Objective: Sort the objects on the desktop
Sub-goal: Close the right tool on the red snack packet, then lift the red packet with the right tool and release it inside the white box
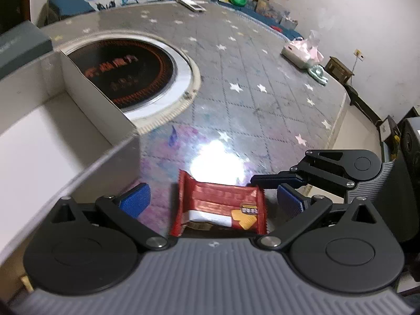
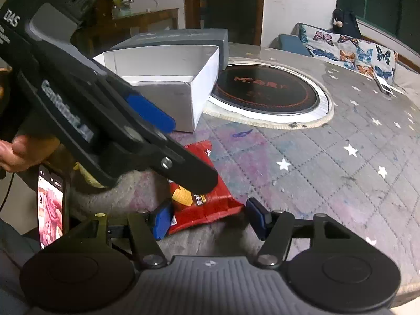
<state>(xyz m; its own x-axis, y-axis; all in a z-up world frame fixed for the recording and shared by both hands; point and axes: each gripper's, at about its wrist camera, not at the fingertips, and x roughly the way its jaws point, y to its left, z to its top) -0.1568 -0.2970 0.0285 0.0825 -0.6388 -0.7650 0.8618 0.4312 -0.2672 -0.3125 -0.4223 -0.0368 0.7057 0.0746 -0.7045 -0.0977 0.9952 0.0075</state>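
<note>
A red snack packet (image 1: 220, 204) lies flat on the star-patterned tablecloth (image 1: 249, 92). My left gripper (image 1: 212, 200) is open, its blue pads (image 1: 135, 199) standing wide on either side of the packet without touching it. In the right wrist view the same packet (image 2: 207, 207) lies between the pads of my right gripper (image 2: 210, 220), which is also open; its left pad (image 2: 162, 221) is at the packet's edge. The left gripper's arm (image 2: 92, 110) crosses over the packet from the upper left and hides its middle. One finger of the right gripper (image 1: 278, 178) shows just right of the packet.
An open white box (image 2: 162, 97) stands close behind the packet, with a dark grey box (image 2: 183, 39) behind it. A round black hob (image 2: 265, 92) is set into the table. A lit phone (image 2: 51, 204) and a hand (image 2: 18, 152) are at left. A pink pack (image 1: 302, 52) lies far right.
</note>
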